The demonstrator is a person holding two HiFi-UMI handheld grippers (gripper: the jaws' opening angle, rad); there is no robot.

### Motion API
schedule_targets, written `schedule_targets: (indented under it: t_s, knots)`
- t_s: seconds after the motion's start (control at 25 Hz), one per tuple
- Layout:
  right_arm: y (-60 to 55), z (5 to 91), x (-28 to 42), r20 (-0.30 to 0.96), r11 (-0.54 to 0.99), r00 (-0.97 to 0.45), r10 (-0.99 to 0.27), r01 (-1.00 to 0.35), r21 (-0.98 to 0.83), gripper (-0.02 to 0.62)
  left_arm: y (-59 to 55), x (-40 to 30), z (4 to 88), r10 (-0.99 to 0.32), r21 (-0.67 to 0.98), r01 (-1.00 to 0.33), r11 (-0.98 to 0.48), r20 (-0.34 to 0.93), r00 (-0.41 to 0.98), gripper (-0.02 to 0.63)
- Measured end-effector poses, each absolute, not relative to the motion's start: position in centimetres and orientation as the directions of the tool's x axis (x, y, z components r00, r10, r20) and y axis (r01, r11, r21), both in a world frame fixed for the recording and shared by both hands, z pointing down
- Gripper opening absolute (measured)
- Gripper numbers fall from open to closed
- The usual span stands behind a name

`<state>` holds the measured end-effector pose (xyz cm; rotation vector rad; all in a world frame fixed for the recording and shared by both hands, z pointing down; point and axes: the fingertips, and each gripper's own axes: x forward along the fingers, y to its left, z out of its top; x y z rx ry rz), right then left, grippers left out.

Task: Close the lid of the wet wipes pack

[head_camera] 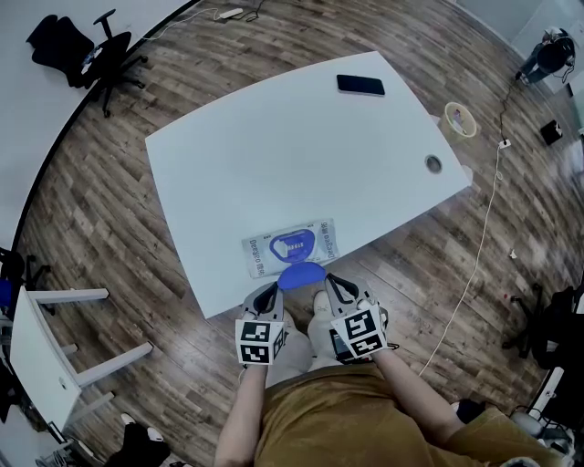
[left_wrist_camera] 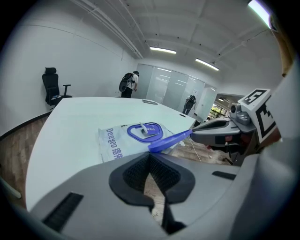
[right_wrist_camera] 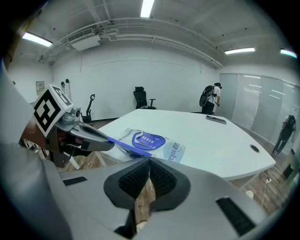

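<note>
Bright, even light from ceiling strips [right_wrist_camera: 146,7], soft shadows, and heavy fisheye bending at edges.

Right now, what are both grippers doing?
Left gripper: shut, tips at the round blue plastic lid; grip unclear.
Right gripper: shut, likewise.

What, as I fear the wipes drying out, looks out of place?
The wet wipes pack lies at the near edge of the table, its blue lid flipped open and jutting past that edge.
</note>
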<state>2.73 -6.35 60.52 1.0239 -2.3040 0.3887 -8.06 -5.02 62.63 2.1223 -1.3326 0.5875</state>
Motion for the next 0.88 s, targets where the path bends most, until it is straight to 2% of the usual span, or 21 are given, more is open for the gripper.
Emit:
schedule_targets:
  t_s: [0.88]
  knots:
    - [-10.3,59.5,1.7,0.600,0.669,-0.536,-0.594,-0.743,-0.001,0.009,-9.0,-8.9,61.4,-0.690,0.233,-0.913,-0.335,0.599,0.406,-0.006]
